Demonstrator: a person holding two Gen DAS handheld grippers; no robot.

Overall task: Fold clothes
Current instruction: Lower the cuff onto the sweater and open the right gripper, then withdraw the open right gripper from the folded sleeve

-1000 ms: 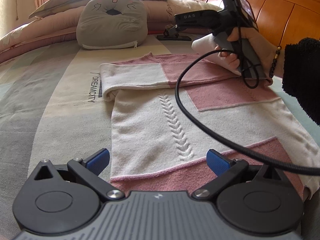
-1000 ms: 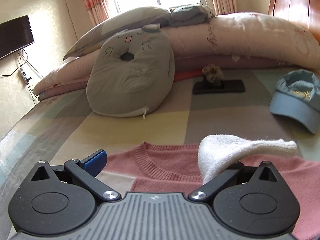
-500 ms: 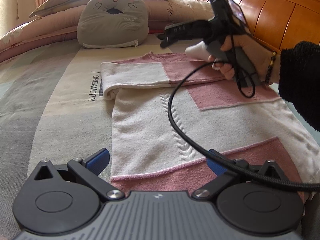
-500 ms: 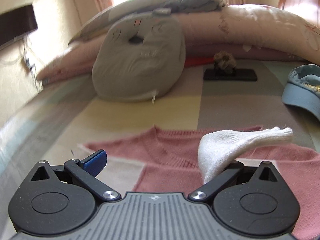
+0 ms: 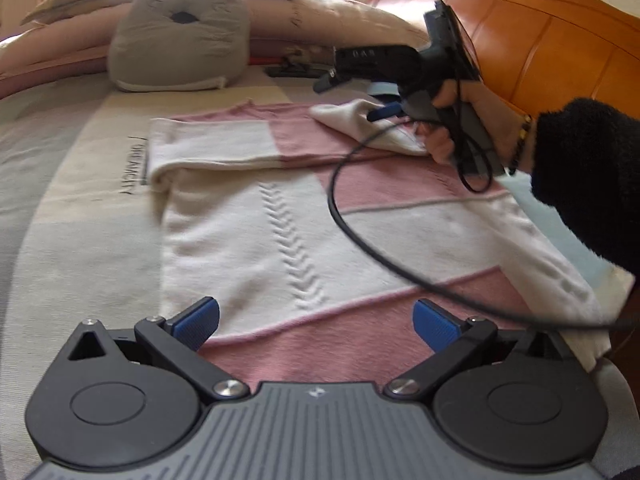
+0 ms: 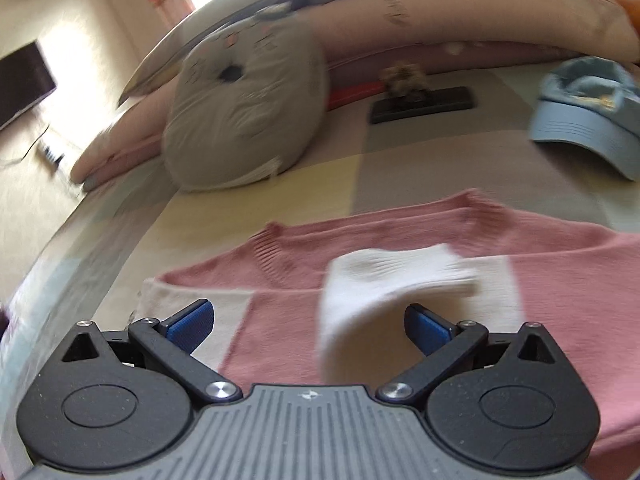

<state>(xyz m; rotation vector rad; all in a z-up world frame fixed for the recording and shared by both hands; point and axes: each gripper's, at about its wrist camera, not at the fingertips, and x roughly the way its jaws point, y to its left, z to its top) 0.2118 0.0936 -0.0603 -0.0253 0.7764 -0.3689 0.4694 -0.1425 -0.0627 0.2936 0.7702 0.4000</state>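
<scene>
A pink and white knit sweater lies flat on the bed, its left sleeve folded across the chest. My left gripper hovers open over the pink hem. A hand holds my right gripper above the sweater's right shoulder, where the white cuff of the right sleeve touches the lower blue finger. In the right wrist view the right gripper is open. The blurred white cuff lies on the pink chest between the fingers, gripped by neither.
A grey cushion and rolled bedding line the far side. A blue cap and a black phone lie beyond the collar. The wooden headboard rises at right. A black cable loops over the sweater.
The right gripper carried the white cuff leftward over the chest. The cuff, earlier draped over its right finger, now lies off it. The left gripper barely moved.
</scene>
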